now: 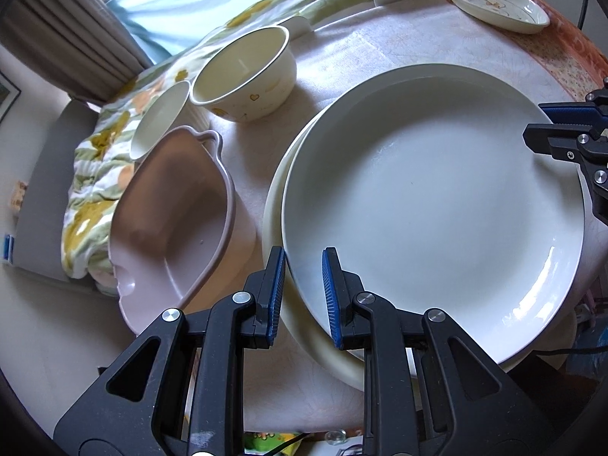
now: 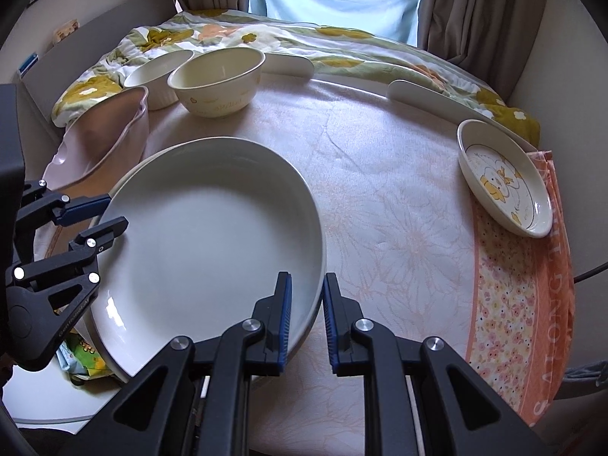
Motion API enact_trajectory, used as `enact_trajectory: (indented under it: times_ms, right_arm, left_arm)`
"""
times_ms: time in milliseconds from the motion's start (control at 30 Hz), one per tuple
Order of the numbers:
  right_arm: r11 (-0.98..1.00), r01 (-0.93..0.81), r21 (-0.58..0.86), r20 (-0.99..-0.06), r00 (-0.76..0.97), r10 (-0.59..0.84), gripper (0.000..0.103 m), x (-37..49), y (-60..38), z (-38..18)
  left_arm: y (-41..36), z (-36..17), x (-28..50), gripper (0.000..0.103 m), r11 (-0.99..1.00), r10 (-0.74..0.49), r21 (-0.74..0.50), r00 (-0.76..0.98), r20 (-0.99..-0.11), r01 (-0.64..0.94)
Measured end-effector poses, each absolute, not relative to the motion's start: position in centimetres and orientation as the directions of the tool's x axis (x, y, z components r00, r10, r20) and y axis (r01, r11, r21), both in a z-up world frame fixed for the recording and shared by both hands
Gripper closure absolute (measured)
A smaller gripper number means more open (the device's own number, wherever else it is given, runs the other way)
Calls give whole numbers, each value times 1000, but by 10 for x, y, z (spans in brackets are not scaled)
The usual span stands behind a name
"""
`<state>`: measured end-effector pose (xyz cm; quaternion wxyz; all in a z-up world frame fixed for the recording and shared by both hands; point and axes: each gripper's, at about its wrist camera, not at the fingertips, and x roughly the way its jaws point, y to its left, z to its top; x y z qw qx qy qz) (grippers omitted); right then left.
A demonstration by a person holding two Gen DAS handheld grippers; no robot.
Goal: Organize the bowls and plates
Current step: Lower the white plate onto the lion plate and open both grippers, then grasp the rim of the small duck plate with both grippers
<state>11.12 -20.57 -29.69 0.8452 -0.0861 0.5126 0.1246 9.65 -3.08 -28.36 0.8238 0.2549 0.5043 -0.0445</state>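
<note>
A large white plate (image 1: pixel 433 205) lies on top of a cream plate (image 1: pixel 277 205) on the round table. My left gripper (image 1: pixel 304 296) has its two blue pads astride the white plate's near-left rim, with small gaps showing. My right gripper (image 2: pixel 307 319) stands astride the same plate (image 2: pixel 205 235) at its opposite rim, pads likewise a little apart from it. A cream bowl (image 1: pixel 247 72) and a small white bowl (image 1: pixel 159 117) stand beyond. A pink handled dish (image 1: pixel 171 228) sits left. A small cartoon plate (image 2: pixel 505 178) lies far right.
A pale floral tablecloth (image 2: pixel 399 209) covers the table, with an orange patterned towel (image 2: pixel 520 304) at its right edge. A flowered quilt (image 2: pixel 228 41) lies on the bed behind, with curtains (image 2: pixel 467 11) beyond. White raised guards (image 2: pixel 429 100) line the table's far rim.
</note>
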Motion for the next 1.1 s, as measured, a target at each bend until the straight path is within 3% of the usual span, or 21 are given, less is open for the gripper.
enact_trajectory:
  times_ms: [200,467,633,700,767,800,833,867,900,933,1100]
  right_arm:
    - [943,-328,-61,-884,457,102,88,110,-195,-296]
    - [953,-302,-6,-878,457,139,88,109,-203,-288]
    - [972,-235,32,-863,484,145,88,110,-220,-262]
    - [978,-207,36,-854,502,137,88,111,-230,-246]
    - [984,-174,41,-844,521,127,88,112,-242,-231]
    - [986,-158,46,-839,530,124,83,112,-248,-225]
    - [989,-140,51,-832,541,119,76,111,-256,-219]
    - [991,-120,51,-824,555,110,49,111,-264,-213]
    - [994,-98,50,-819,566,97,12,112,-273,-208]
    - [995,-82,52,-816,571,90,0,112,-280,-205]
    - [999,9,35,-773,634,22,0,110,-334,-190]
  left_arm:
    - [-29,-283,95,85,866,186,380,494,-849,326]
    - [-26,-274,97,85,880,160,349,490,-857,323]
    - [-24,-229,103,85,919,44,237,515,-856,315]
    - [-28,-211,107,74,926,-1,201,533,-846,321]
    - [-33,-190,114,11,933,-63,151,561,-825,327]
    - [-35,-177,116,2,937,-105,120,589,-801,330]
    - [-38,-169,117,0,936,-141,94,607,-782,339]
    - [-43,-158,121,0,931,-196,52,613,-765,362]
    - [-48,-152,127,0,925,-228,26,608,-760,378]
    - [-54,-147,133,0,919,-256,3,600,-758,395]
    - [-96,-133,171,0,876,-366,-78,550,-751,475]
